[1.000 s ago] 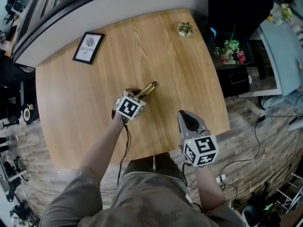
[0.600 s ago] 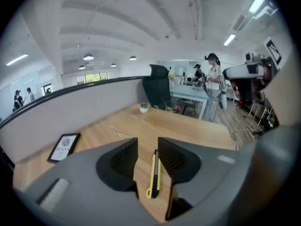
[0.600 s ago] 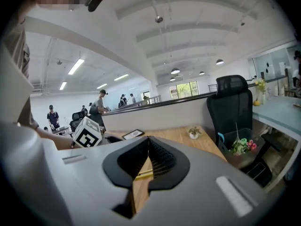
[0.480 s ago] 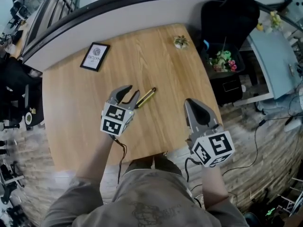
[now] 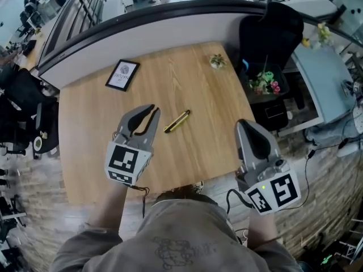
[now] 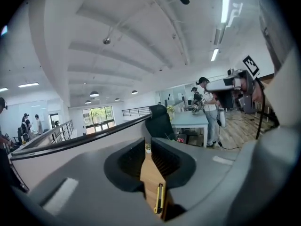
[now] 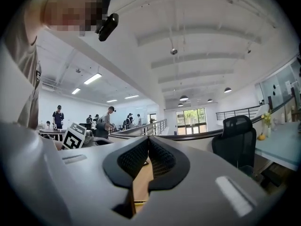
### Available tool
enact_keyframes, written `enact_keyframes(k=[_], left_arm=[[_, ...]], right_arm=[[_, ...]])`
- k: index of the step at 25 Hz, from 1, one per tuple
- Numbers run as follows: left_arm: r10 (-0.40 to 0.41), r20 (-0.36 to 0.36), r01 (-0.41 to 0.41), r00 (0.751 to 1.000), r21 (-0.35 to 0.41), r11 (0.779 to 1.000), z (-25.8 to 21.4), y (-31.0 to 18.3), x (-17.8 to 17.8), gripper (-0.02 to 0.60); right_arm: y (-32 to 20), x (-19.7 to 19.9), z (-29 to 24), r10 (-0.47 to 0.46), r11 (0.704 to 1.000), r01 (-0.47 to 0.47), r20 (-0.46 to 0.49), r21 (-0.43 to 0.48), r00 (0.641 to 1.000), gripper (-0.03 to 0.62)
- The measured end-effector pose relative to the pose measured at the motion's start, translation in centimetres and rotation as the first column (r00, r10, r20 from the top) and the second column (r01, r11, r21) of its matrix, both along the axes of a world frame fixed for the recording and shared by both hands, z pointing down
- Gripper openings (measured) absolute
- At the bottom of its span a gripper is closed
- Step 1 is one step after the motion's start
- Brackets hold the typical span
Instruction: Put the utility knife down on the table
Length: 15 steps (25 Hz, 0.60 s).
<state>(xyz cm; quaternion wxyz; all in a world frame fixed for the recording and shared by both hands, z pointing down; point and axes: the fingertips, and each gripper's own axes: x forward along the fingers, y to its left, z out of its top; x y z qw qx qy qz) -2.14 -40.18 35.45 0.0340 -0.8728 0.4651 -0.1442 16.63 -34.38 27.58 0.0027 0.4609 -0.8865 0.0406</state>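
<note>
The yellow and black utility knife (image 5: 177,121) lies flat on the wooden table (image 5: 215,146), touched by nothing. My left gripper (image 5: 147,110) is raised above the table, left of the knife, and its jaws are closing with nothing between them. In the left gripper view the narrow gap of the left gripper (image 6: 147,144) shows the knife (image 6: 159,199) far below on the wood. My right gripper (image 5: 247,123) hovers high over the table's right edge with its jaws together and empty. In the right gripper view the right gripper (image 7: 148,140) points level across the room.
A black-framed picture (image 5: 122,75) lies at the table's far left and a small potted plant (image 5: 216,60) at its far right. A black chair (image 5: 266,27) and a box of flowers (image 5: 264,78) stand beyond the right edge. A curved counter (image 5: 170,16) runs behind the table.
Both grippers have risen well above the table. The left one has drawn back from the knife, which stays lying on the wood, and its jaws have narrowed.
</note>
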Motion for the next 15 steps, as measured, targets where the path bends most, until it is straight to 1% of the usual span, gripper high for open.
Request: enact_keyframes(k=[3,5,7,9,11,15], left_arm=[[-0.004,-0.05,0.004,0.999,-0.004,1.0,-1.6,1.8,-0.4,0.011],[-0.009,-0.069,0.009,0.998,0.003,1.0,-2.4,2.9,-0.7,0.006],[-0.008,-0.067,0.008,0.998,-0.004,1.0,-2.8,3.9,-0.9,0.002],[-0.003,-0.062,0.001,0.998,-0.036,0.999,-2.6,5.0,-1.1,0.002],[-0.002,-0.073,-0.003,0.997,-0.061,0.998,-2.2,6.0,-1.2,0.002],[-0.01,-0.061,0.006,0.998,-0.074,0.997,-1.4,6.9,-1.4,0.002]], right_arm=[[1.6,-0.3,-0.9,-0.037,0.999,0.037,0.004,0.012,0.999,0.011],[2.5,-0.6,-1.1,-0.056,0.998,0.056,-0.003,0.017,0.998,0.011],[3.4,-0.8,-1.2,-0.065,0.998,0.065,-0.012,0.018,0.998,0.009],[4.1,-1.0,-0.9,-0.077,0.997,0.077,-0.02,0.009,0.997,0.01],[4.6,-1.3,-0.3,-0.093,0.996,0.092,-0.03,-0.007,0.995,0.01],[4.7,-1.7,0.7,-0.115,0.993,0.114,-0.043,-0.031,0.992,0.011]])
